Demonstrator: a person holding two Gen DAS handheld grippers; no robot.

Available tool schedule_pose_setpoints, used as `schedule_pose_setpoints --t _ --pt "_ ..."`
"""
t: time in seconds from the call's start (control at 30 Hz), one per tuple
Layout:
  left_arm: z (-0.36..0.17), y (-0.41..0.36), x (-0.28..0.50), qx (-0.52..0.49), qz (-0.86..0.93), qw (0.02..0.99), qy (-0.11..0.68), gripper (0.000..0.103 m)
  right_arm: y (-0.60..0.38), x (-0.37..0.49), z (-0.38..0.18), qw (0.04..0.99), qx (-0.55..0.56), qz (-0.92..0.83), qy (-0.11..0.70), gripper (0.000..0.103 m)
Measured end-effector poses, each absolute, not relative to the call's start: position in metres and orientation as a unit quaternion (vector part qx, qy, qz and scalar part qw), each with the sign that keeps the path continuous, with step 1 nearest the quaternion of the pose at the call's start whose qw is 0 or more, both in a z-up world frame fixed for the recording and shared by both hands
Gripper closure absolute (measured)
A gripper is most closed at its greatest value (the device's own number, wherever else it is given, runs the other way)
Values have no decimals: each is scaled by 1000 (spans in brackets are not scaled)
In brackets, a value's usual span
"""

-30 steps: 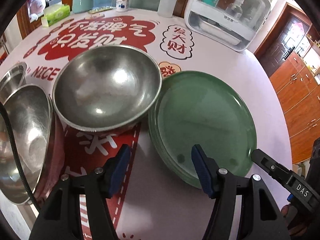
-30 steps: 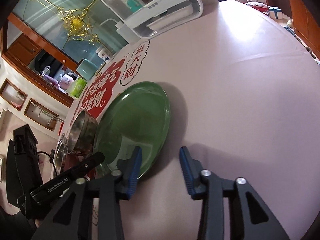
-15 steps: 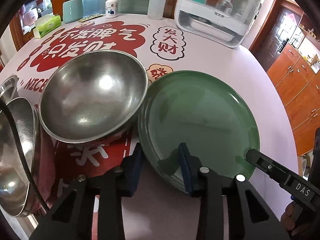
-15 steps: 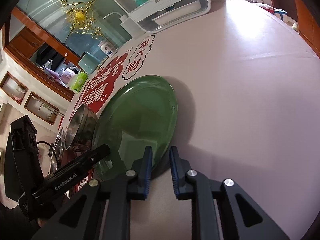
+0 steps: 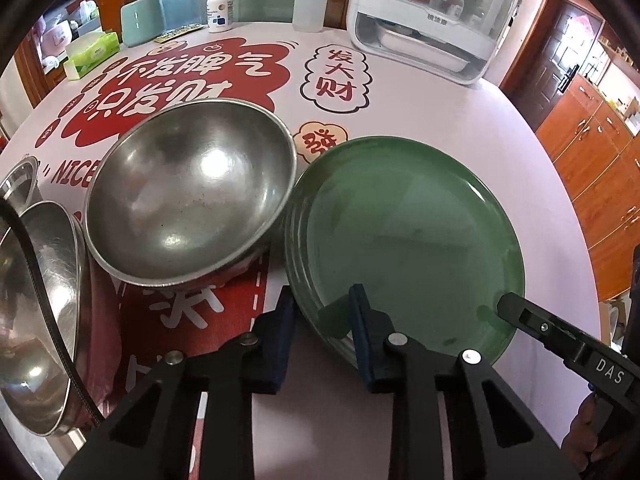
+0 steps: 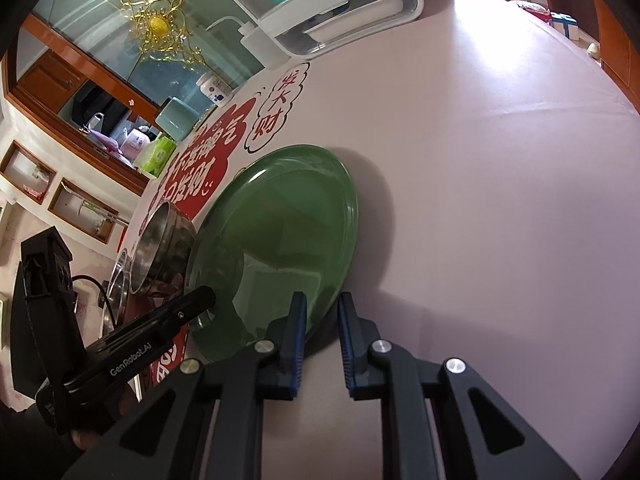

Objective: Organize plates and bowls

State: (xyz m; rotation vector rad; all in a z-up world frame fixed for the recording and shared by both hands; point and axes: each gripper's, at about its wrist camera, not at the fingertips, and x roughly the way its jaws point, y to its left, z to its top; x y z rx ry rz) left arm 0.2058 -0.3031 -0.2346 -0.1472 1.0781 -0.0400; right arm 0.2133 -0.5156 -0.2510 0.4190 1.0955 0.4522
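The green plate [image 5: 404, 240] lies on the pink round table [image 5: 460, 120], its left rim touching or just beside the large steel bowl [image 5: 192, 196] at about nine o'clock from it. More steel bowls [image 5: 36, 320] sit nested at the table's edge, further toward nine o'clock. The left gripper [image 5: 322, 320] straddles the plate's near rim at about seven o'clock of the plate, one blue pad outside and one over the plate's inner face; its jaws are closing, narrow, with the rim between them, though firm pressing cannot be confirmed. The right gripper [image 6: 322, 316] stands at the plate [image 6: 280, 240] rim's opposite near side, jaws narrow, the edge between its blue pads with a slight gap showing. At twelve o'clock stand a white lidded storage box [image 5: 432, 20], a squeeze bottle [image 5: 310, 4] and a pill bottle [image 5: 219, 10].
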Motion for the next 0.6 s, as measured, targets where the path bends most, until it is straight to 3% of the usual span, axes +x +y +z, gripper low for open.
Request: schedule_pose_setpoints --t 0.6 --pt "-204 -331 186 -29 -74 869 489 79 -541 191 -221 830 193 179 491 88"
